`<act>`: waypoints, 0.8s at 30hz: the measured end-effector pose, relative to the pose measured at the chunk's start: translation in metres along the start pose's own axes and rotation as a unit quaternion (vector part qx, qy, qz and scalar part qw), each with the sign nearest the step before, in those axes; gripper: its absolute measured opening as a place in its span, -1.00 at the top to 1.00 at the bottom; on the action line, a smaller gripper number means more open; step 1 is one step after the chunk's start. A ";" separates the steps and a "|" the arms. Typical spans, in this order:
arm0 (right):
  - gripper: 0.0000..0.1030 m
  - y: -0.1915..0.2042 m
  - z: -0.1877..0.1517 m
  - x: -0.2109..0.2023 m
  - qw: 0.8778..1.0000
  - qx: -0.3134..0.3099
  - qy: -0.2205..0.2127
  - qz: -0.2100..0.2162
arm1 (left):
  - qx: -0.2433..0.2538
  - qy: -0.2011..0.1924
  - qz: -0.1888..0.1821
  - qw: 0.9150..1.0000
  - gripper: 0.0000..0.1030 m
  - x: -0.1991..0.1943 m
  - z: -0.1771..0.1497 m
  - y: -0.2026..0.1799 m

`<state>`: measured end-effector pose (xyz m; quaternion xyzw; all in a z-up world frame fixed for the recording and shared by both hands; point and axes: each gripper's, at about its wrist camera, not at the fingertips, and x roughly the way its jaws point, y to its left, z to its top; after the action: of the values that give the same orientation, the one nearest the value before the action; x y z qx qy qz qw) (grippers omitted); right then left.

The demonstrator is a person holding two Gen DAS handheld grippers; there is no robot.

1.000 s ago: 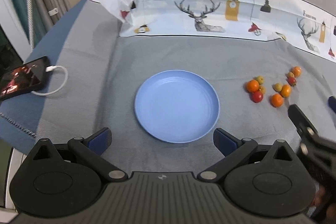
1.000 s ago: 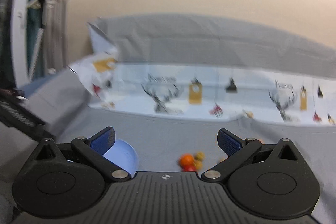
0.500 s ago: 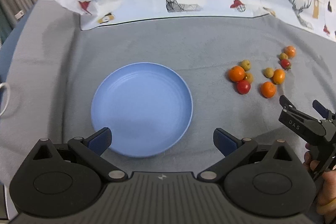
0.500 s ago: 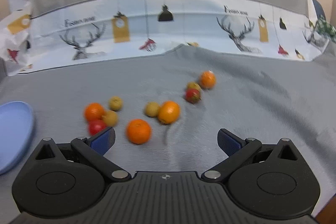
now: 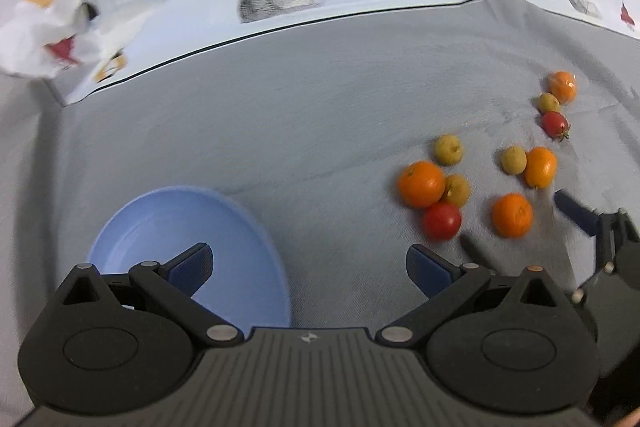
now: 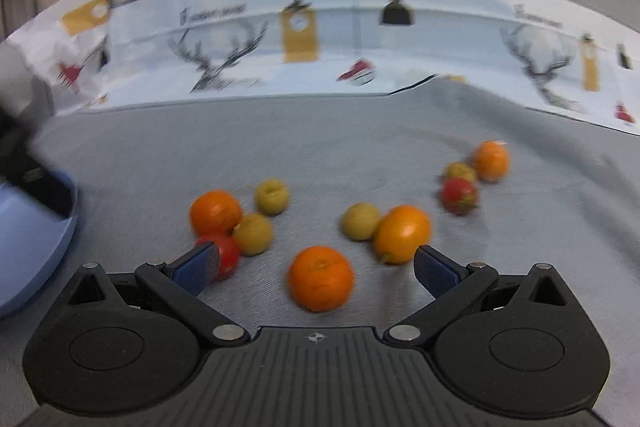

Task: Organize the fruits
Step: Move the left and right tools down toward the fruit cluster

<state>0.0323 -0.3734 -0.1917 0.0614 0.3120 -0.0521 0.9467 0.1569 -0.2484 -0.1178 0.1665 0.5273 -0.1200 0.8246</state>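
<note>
Both tongs spread wide and empty above the grey-covered bench.
Right tongs (image 6: 316, 267) frame the nearest orange (image 6: 321, 277) without touching it; the other fruits lie clustered just beyond. Left tongs (image 5: 308, 265) hang partly over the blue plate (image 5: 240, 223), which holds no fruit.

Left gripper (image 5: 308, 263) held low and level, jaws spread wide with nothing between them, right gripper (image 6: 316, 267) likewise low, jaws wide apart and empty, its dark fingers (image 5: 576, 215) visible at the left view's right edge
</note>
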 end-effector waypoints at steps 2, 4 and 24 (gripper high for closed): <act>-0.99 0.001 0.000 0.008 0.999 -0.006 0.022 0.031 | 0.008 0.005 -0.007 1.000 -0.99 0.012 0.007 -0.007; -0.99 0.004 -0.002 0.019 0.997 -0.019 0.058 0.051 | 0.018 0.011 -0.013 1.000 -0.99 0.024 0.014 -0.016; -0.38 -0.008 -0.002 0.015 0.999 -0.017 0.039 -0.009 | -0.016 0.082 -0.088 0.993 -1.00 0.092 0.065 -0.037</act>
<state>0.0421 -0.3821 -0.2026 0.0441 0.3503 -0.0529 0.9341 0.2350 -0.3109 -0.1815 0.1150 0.6074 -0.1698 0.7674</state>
